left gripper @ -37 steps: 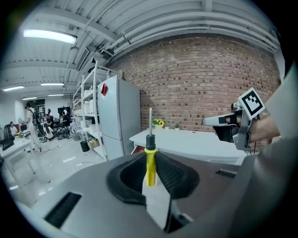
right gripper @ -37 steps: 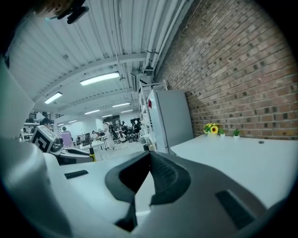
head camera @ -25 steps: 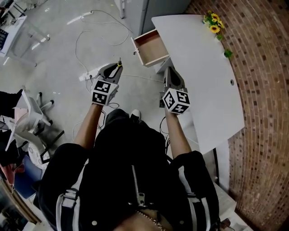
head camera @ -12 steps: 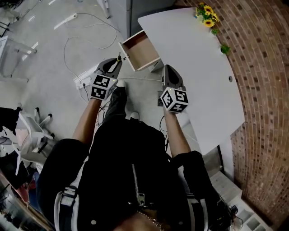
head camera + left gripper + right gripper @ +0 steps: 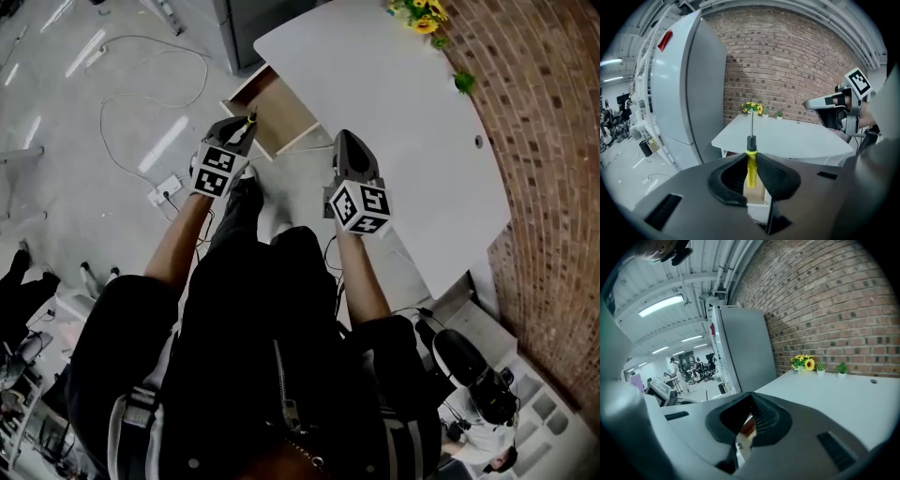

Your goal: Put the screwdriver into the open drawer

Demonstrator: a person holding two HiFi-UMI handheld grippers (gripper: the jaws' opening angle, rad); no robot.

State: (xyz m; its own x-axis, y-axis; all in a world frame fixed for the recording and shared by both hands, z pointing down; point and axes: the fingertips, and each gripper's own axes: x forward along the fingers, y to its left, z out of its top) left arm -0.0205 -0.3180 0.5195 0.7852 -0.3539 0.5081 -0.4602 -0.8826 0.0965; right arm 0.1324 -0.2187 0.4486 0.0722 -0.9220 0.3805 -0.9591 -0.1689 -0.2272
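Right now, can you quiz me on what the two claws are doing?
1. True or false: the right claw holds the screwdriver.
2. The wooden drawer at the white table is: A) open, B) shut, C) lying on the floor.
3. Fill in: the screwdriver's handle is ____.

Key:
1. False. The left claw is shut on it; the right claw is shut with nothing in it.
2. A.
3. Yellow.

Reaching forward with left forearm [image 5: 178, 248] and right forearm [image 5: 361, 272] side by side. Clamping a screwdriver [image 5: 751, 159] upright in the left gripper [image 5: 242, 127]; holding the right gripper [image 5: 345, 141] closed on nothing.
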